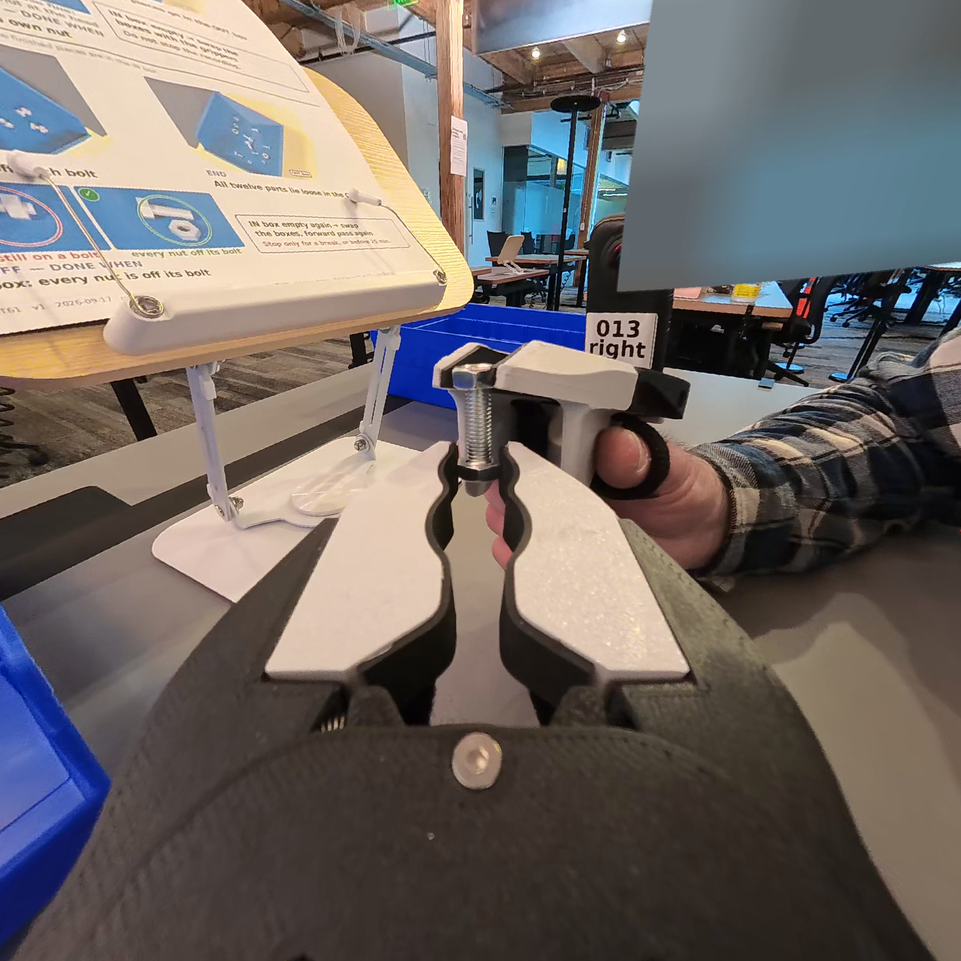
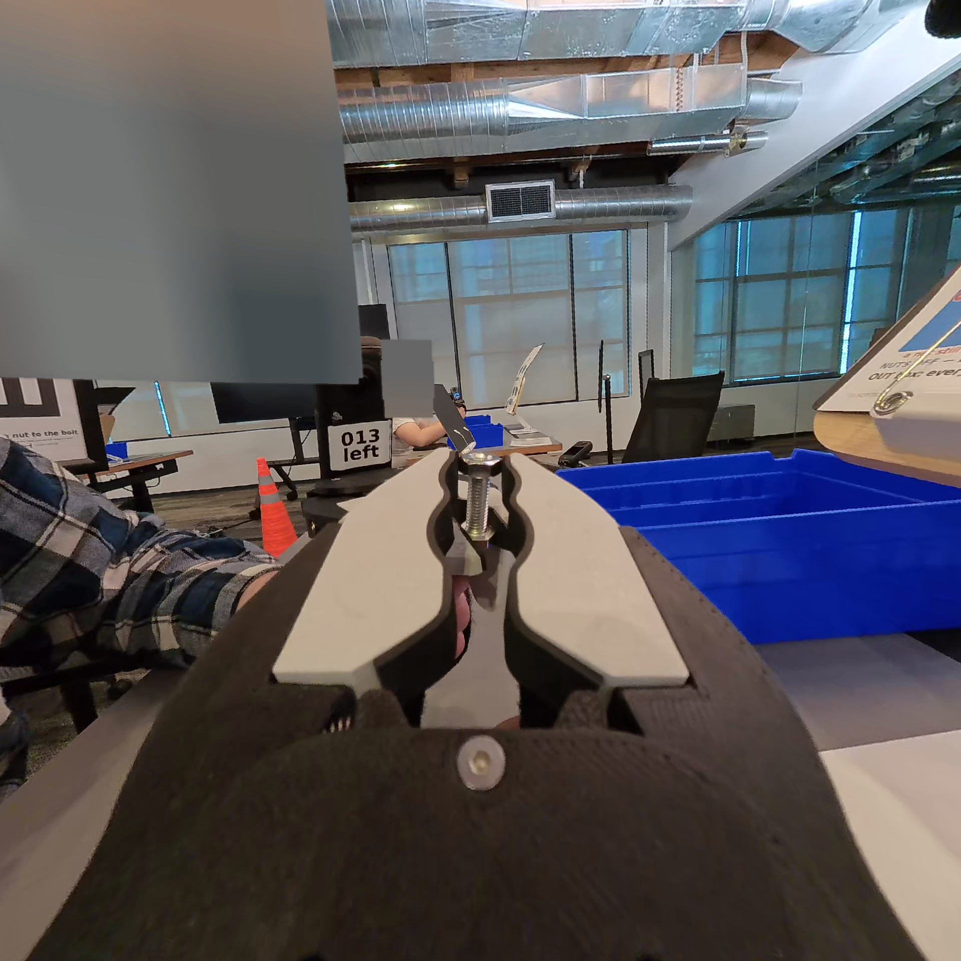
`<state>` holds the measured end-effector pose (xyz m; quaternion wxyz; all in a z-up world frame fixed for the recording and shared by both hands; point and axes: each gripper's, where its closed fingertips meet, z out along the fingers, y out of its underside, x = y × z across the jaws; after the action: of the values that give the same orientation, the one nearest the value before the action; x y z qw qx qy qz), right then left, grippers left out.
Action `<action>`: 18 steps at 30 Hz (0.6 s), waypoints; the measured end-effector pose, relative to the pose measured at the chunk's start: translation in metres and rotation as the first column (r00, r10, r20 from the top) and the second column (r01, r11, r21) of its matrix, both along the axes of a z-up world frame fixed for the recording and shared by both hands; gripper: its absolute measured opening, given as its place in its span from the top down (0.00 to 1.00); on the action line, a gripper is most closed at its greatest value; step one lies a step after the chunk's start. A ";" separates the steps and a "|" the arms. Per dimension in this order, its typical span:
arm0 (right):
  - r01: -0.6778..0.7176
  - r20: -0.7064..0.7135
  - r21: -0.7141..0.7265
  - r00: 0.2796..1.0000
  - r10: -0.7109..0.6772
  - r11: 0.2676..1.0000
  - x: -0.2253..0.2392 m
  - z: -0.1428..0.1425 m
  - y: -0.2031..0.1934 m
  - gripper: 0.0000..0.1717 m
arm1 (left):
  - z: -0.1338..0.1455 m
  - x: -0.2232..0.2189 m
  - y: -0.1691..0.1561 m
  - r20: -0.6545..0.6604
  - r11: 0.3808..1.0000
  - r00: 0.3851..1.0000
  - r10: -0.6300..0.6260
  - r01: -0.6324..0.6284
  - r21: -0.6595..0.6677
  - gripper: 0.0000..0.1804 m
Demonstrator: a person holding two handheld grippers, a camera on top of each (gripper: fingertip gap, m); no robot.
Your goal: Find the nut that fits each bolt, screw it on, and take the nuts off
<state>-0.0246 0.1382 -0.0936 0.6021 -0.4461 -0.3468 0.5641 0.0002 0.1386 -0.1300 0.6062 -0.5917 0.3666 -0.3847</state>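
Over a grey office table (image 1: 832,650), a silver bolt (image 1: 474,416) hangs upright, its head clamped in the right tongs (image 1: 470,370), while the left tongs (image 1: 476,470) pinch the nut (image 1: 474,474) near its tip; blue bin (image 1: 483,333) behind.

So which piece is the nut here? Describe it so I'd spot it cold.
Find the two grippers meeting above the grey table. A silver bolt hangs upright, its head in the right gripper. The nut is the hex collar near its lower end, clamped by the left gripper.

Two close wrist views face each other, sharing the bolt (image 1: 472,416).
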 end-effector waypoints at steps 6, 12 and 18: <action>-0.008 -0.001 -0.003 1.000 0.008 1.000 0.000 0.000 -0.001 0.90 | -0.001 0.001 -0.001 -0.001 1.000 1.000 -0.011 0.011 -0.004 0.92; -0.012 0.002 0.002 1.000 0.012 1.000 -0.001 0.000 -0.001 0.91 | -0.001 0.003 -0.002 0.004 1.000 1.000 -0.024 0.024 -0.006 0.92; -0.020 0.000 0.005 1.000 0.020 1.000 -0.001 0.000 -0.003 0.90 | 0.000 0.003 -0.002 0.011 0.999 0.999 -0.033 0.033 -0.008 0.92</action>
<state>-0.0257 0.1354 -0.0934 0.5976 -0.4411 -0.3529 0.5691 0.0032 0.1364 -0.1299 0.5992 -0.5860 0.3715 -0.3995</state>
